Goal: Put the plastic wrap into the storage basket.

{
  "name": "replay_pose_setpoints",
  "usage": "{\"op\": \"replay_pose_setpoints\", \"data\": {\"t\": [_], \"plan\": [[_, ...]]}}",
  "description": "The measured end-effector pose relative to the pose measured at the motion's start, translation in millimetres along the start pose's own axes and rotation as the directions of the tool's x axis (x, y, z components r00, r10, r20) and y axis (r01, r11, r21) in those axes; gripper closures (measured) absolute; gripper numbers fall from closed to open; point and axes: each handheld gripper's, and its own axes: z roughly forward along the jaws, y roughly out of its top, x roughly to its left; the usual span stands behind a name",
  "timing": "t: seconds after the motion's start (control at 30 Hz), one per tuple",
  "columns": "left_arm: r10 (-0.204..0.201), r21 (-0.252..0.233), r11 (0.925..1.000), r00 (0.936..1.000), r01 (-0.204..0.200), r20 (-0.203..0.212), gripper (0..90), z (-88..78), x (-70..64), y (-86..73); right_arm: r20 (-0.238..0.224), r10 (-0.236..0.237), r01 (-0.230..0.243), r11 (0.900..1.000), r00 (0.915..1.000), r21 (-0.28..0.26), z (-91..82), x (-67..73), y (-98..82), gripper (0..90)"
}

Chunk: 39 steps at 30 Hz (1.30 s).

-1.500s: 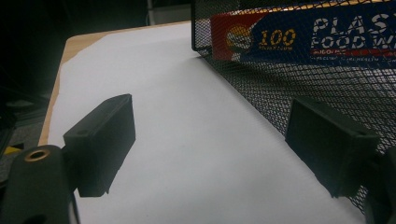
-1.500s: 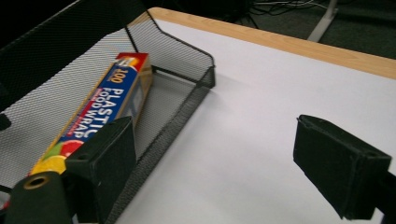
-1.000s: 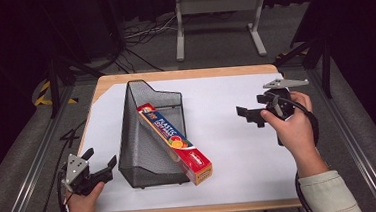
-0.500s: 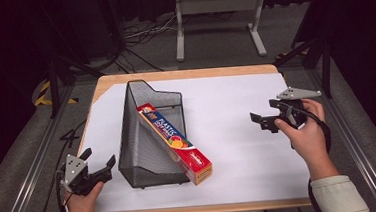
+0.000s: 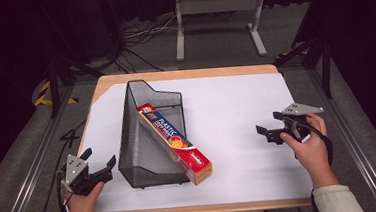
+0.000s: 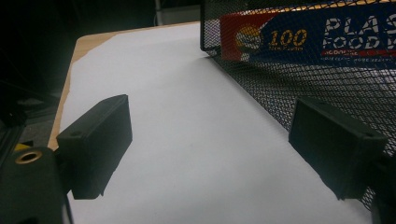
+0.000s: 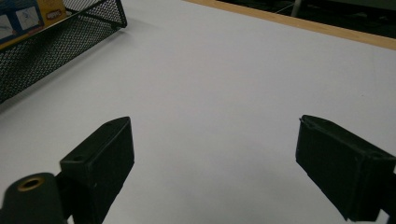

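A black wire-mesh file holder (image 5: 148, 139) lies on the white sheet (image 5: 231, 108) left of centre. A long box of plastic food wrap (image 5: 176, 142) rests slanted in it, its red end sticking out over the front rim. My left gripper (image 5: 98, 160) is open at the table's front left corner, just left of the mesh holder (image 6: 327, 79); the box (image 6: 327, 39) shows through the mesh. My right gripper (image 5: 269, 125) is open and empty near the right edge, well away from the holder (image 7: 56, 37).
The wooden table edge (image 5: 184, 74) frames the white sheet. A grey metal stand (image 5: 218, 23) and cables lie on the floor beyond the table. Bare white sheet lies between the holder and my right gripper.
My right gripper has drawn back toward the table's right front, away from the holder. The left gripper has stayed in place.
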Motion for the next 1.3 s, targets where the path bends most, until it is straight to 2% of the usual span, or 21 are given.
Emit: {"op": "replay_pose_setpoints", "data": {"t": [0.07,0.17,0.43,0.67,1.0,1.13,1.3], "plan": [[0.004,-0.001,1.0000,1.0000,-0.004,0.000,14.3,0.2,0.1,-0.2,-0.010,-0.003,0.003,1.000,0.9999,-0.002,1.4,-0.6,-6.9,12.2],[0.004,-0.001,1.0000,1.0000,-0.004,0.000,14.3,0.3,0.2,-0.2,0.000,-0.009,0.009,1.000,1.0000,0.006,2.1,-1.6,-12.1,12.3],[0.001,-0.002,1.0000,1.0000,-0.001,0.000,14.3,0.1,0.4,-0.1,-0.012,-0.020,0.019,0.999,0.9997,-0.027,1.8,-4.8,-28.8,12.2],[0.007,-0.005,1.0000,1.0000,-0.007,0.004,14.3,0.5,0.2,0.2,-0.023,-0.011,0.011,1.000,0.9997,-0.007,9.9,-7.3,-42.1,12.2],[0.010,-0.009,0.9999,0.9999,-0.009,0.014,14.3,1.5,-0.1,0.6,-0.022,0.015,-0.015,1.000,0.9996,-0.018,9.4,-8.2,-52.7,11.8],[0.012,-0.006,0.9999,0.9998,-0.012,0.013,14.3,1.1,-0.1,0.2,-0.011,0.021,-0.021,1.000,0.9997,-0.016,9.8,-8.3,-53.0,7.3],[0.013,-0.007,0.9999,0.9998,-0.013,0.014,14.3,-0.2,0.5,-0.3,-0.032,0.034,-0.035,0.999,0.9989,-0.011,10.3,-10.4,-53.3,5.8]]}}
